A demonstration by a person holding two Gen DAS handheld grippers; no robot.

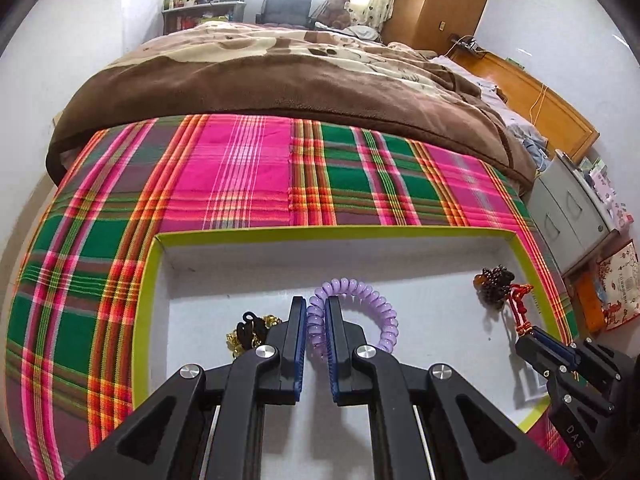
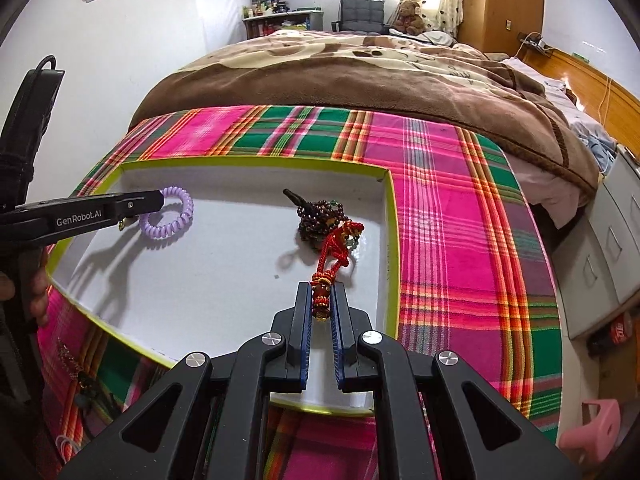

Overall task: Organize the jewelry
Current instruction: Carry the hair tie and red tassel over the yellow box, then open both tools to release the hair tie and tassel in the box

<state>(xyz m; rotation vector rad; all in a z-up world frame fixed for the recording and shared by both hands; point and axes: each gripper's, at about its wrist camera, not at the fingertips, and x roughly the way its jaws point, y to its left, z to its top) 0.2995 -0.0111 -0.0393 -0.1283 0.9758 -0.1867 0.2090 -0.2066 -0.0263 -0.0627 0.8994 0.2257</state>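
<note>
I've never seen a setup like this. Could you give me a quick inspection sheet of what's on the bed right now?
Surface: plaid cloth on the bed, bearing a shallow white tray with a lime rim.
Job's things: purple coil bracelet, dark bead bracelet with red cord, gold piece, all in the tray.
Clutter: nothing seen.
Grippers: left gripper shut on the purple coil bracelet; right gripper shut on the red cord.
Cables: yellow wire by the headboard.
Surroundings: brown blanket, teddy bear, grey drawers.

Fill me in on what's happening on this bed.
A person is sorting jewelry in a shallow white box on the plaid cloth, using tongs in each hand. The left tongs are shut on a purple coil bracelet. The right tongs are shut on the red cord of a dark bead string.
</note>
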